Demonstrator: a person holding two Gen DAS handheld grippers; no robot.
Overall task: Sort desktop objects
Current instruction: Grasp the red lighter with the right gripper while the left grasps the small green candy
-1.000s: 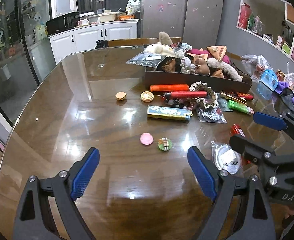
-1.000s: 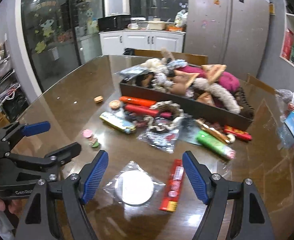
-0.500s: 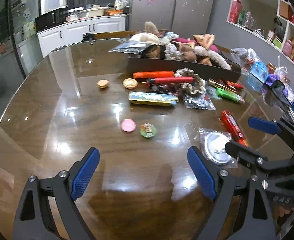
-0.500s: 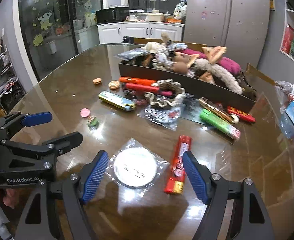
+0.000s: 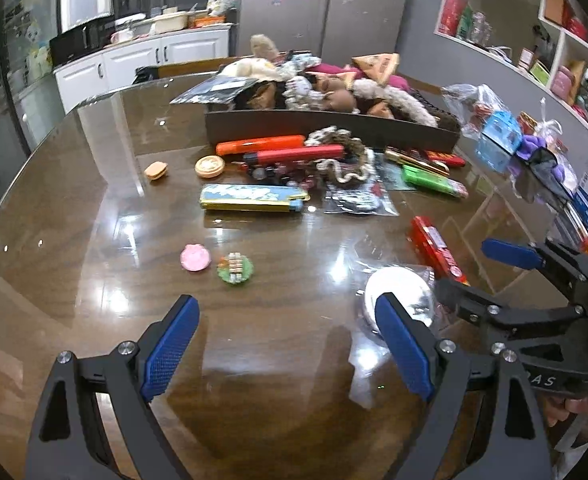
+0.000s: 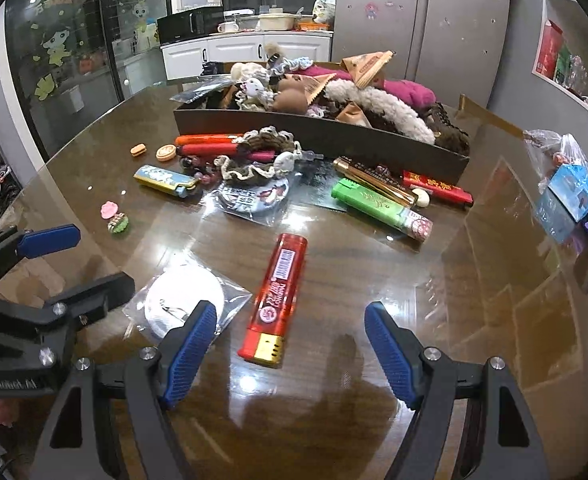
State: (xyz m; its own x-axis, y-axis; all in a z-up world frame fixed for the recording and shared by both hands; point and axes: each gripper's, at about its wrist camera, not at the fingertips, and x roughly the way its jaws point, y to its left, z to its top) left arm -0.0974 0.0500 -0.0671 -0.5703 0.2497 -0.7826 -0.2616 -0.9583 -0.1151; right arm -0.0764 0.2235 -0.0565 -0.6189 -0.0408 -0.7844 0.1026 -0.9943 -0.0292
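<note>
1. Lying flat on the glossy brown glass-topped table (image 6: 374,264), the long red lighter with a gold end (image 6: 278,300) sits just ahead of the right gripper (image 6: 290,350), its gold end nearest the gap between the blue pads.
2. The right gripper's jaws stand apart with nothing between them; the left gripper (image 5: 286,348) is likewise released over bare tabletop.
3. Beside the red lighter lies a white round disc in a clear plastic bag (image 6: 186,296), partly under the right gripper's left finger.
4. Further out are a green lighter (image 6: 378,206), a blue-and-yellow lighter (image 6: 164,180), a pink round trinket (image 5: 195,257) and a green round trinket (image 5: 235,267), these two close together.
5. Behind them a dark cardboard tray (image 6: 334,134) is heaped with plush hair ties and toys.
</note>
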